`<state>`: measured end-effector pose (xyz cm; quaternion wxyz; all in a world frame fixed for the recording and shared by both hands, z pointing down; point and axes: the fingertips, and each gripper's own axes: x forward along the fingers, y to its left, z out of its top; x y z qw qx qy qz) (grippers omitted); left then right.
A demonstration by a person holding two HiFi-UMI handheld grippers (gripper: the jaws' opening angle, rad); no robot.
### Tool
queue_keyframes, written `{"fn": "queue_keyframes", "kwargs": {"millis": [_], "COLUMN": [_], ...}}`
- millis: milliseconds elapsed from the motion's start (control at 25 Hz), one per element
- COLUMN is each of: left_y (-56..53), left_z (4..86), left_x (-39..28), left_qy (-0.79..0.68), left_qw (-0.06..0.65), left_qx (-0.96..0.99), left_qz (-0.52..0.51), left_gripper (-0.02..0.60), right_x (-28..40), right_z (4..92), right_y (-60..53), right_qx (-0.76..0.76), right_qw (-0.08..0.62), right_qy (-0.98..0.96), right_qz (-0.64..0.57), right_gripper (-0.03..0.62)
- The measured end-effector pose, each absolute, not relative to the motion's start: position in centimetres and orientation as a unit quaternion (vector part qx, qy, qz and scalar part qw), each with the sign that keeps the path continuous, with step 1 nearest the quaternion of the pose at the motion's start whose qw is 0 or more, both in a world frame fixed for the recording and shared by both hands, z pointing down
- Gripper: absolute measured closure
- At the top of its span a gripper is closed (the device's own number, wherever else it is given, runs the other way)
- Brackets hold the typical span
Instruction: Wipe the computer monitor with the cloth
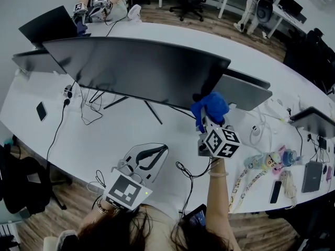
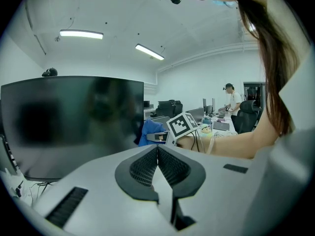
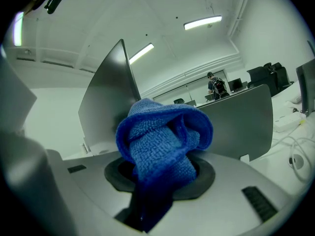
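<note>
Right gripper (image 1: pixel 205 125) is clamped on the bunched blue cloth (image 1: pixel 212 106), which sits at the lower right corner of the monitor (image 1: pixel 136 69); contact cannot be confirmed. Left gripper (image 1: pixel 159 151) is closed on nothing, held low, apart from the monitor. Assessment: wiping looks barely started, with nearly the whole screen left to cover.

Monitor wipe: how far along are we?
Done: the blue cloth is clamped in the right gripper. In hand: it sits at the right end of the monitor, contact unclear. Left: the sweep across the screen; nothing shows how much is wiped. The left gripper is shut and empty.
</note>
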<state>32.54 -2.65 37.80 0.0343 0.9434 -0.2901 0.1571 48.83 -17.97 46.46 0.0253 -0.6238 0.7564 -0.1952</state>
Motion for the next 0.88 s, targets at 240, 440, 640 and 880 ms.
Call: {"fn": "queue_keyframes", "kwargs": {"millis": [240, 440, 640, 880], "left_y": [-2.6, -2.5, -2.5, -2.3], "left_z": [38.2, 38.3, 38.6, 39.2], "left_x": [32.9, 33.4, 33.7, 34.0], "left_qy": [-0.293, -0.300, -0.305, -0.312], "left_qw": [0.031, 0.041, 0.043, 0.049], "left_qx": [0.941, 0.939, 0.937, 0.934], "left_qz": [0.164, 0.160, 0.164, 0.166], "left_gripper": [0.572, 0.572, 0.572, 0.572], "right_x": [48.9, 48.9, 49.0, 49.1], "right_z": [47.4, 48.2, 48.9, 50.0], "right_y": [-18.1, -18.1, -18.3, -18.3], "right_qx": [-0.616, -0.610, -0.604, -0.597], "right_qw": [0.019, 0.014, 0.011, 0.005], "right_qy": [0.761, 0.763, 0.766, 0.769], "right_qz": [-0.203, -0.212, -0.219, -0.228], "right_gripper": [0.451, 0.451, 0.451, 0.451]}}
